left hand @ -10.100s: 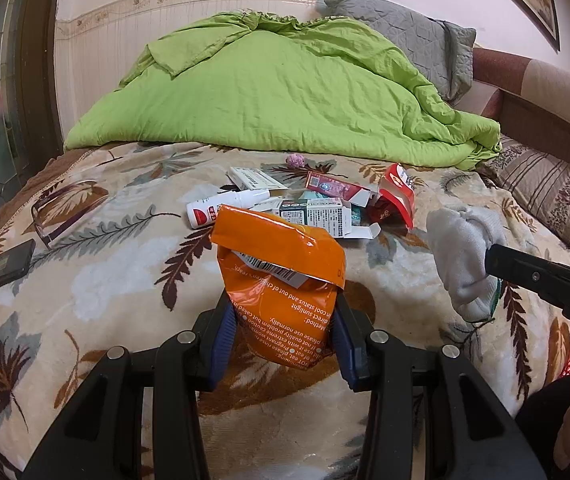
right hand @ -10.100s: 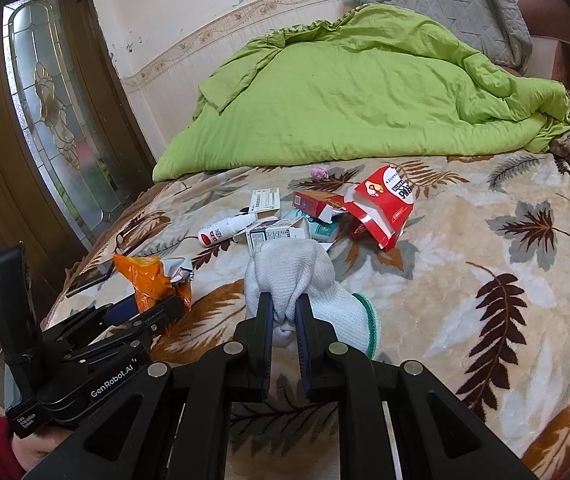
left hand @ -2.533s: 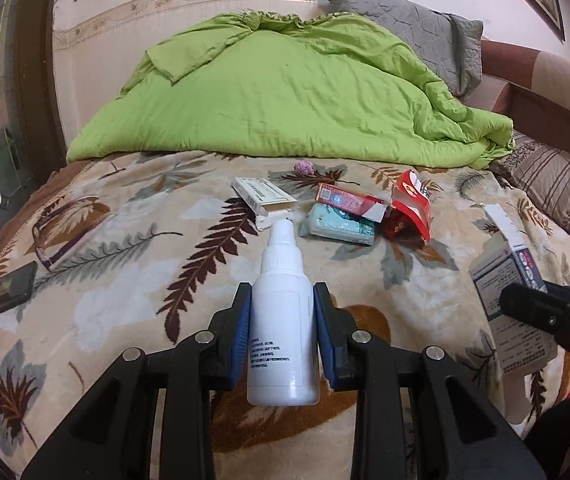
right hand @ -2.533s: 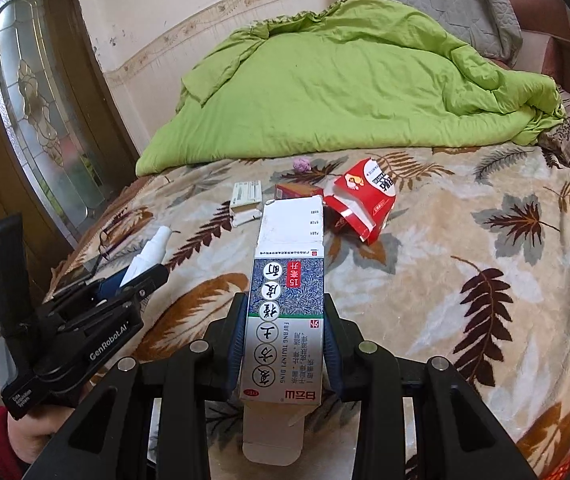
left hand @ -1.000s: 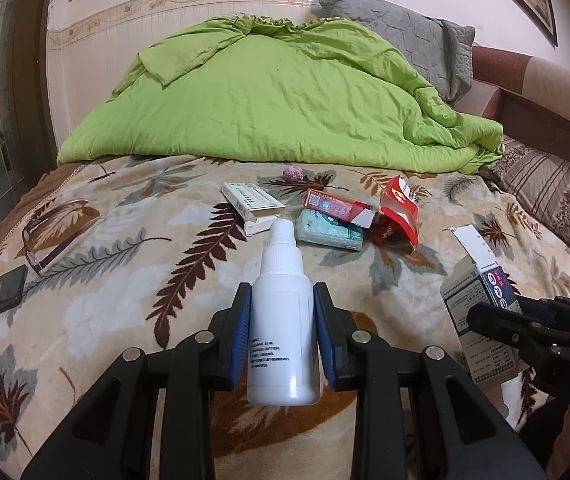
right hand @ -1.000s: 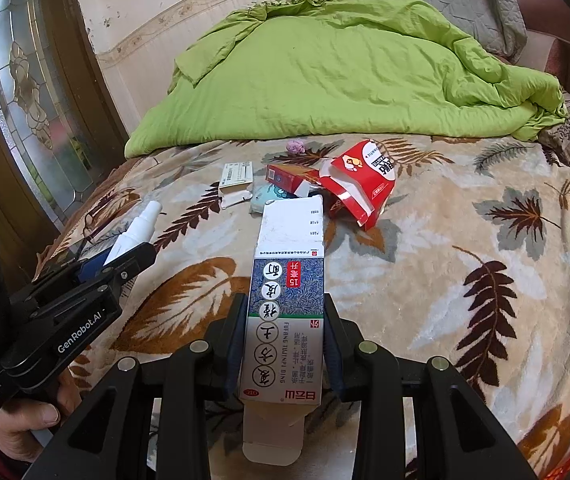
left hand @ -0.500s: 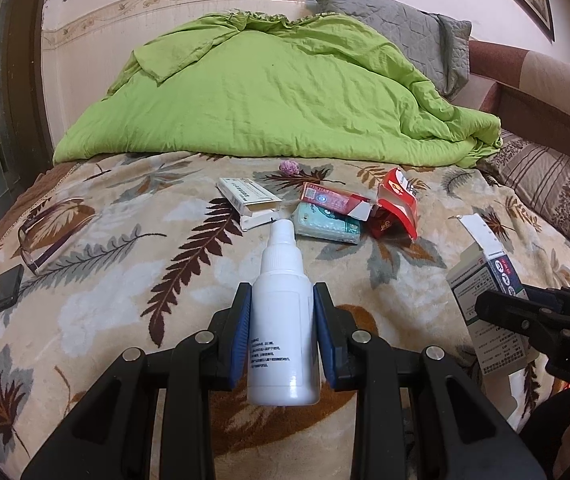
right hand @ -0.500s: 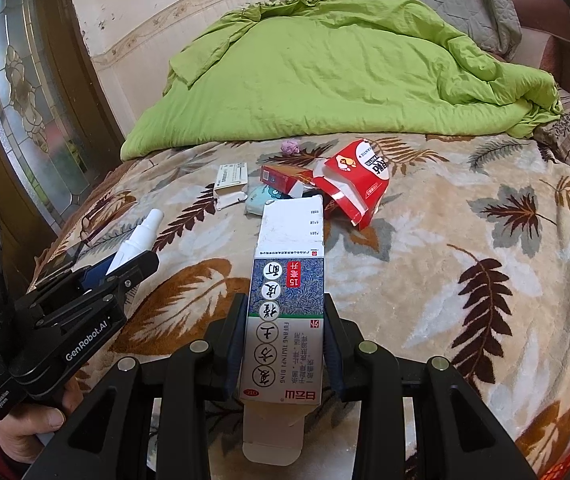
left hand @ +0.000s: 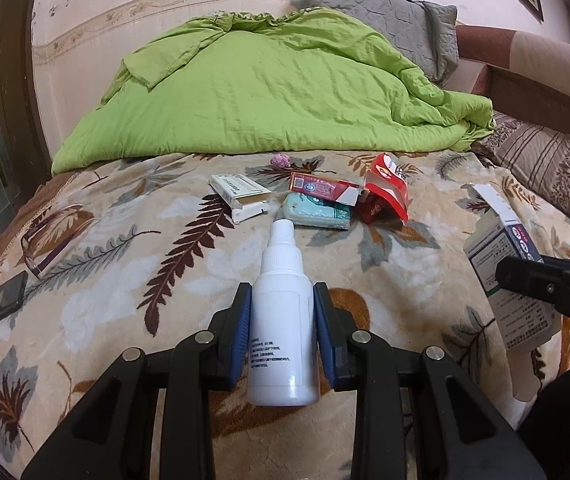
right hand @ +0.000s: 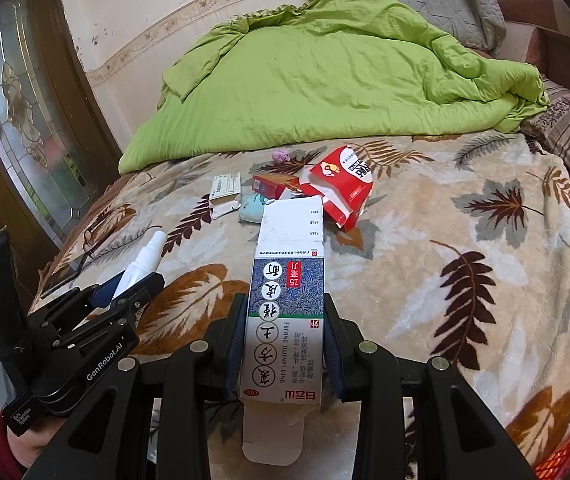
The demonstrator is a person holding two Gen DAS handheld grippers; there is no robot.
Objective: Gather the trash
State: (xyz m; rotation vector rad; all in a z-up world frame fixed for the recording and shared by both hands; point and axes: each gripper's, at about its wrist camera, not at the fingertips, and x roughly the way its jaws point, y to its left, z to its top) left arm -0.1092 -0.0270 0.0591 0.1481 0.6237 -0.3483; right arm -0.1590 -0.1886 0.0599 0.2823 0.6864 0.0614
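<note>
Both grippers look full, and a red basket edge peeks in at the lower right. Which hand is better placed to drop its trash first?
Right, probably. The right gripper, clamped on the medicine box, is nearer the red basket than the left gripper with its white bottle.

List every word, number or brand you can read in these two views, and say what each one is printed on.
"FUFANG TUJINPI DING": side of the blue and white carton in the right gripper.
"15": red patch on that carton, by large Chinese characters.
"GenRobot.AI": body of the left gripper.
White spray bottle: small print, unreadable.
Red pouch, red box, white box: print too small or skewed to read.
</note>
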